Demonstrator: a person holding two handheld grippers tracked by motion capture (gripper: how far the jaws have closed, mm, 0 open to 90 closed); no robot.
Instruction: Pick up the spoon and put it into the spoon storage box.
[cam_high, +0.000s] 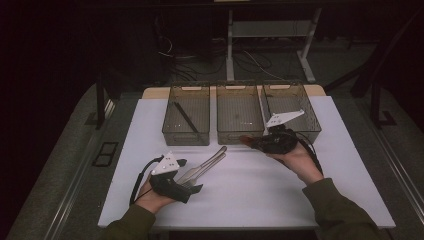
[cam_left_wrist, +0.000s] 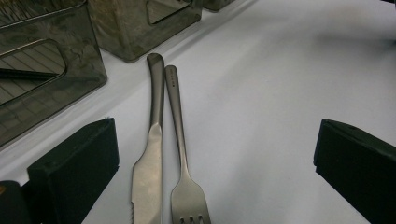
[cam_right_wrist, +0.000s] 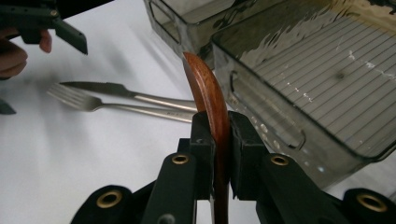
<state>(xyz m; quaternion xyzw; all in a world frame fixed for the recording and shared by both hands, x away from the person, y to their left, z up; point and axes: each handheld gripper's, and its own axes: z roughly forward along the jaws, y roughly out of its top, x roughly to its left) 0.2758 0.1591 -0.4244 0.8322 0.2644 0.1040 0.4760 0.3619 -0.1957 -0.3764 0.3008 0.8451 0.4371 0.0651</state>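
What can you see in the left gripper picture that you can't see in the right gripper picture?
The left gripper view alone looks past its own open jaws down at a knife's serrated blade and catches a black stick lying in the nearest bin. The right gripper view alone has a wooden spoon clamped between its jaws, beside an empty ribbed bin, with the left gripper off in the corner. Both share the knife and fork lying side by side on the white table.

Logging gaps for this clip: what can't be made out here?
- Wooden utensil in right gripper: lower end hidden between the jaws, right gripper view.
- Knife and fork: tips cut off by bottom edge, left gripper view.
- Left bin's dark stick: too small, high view.
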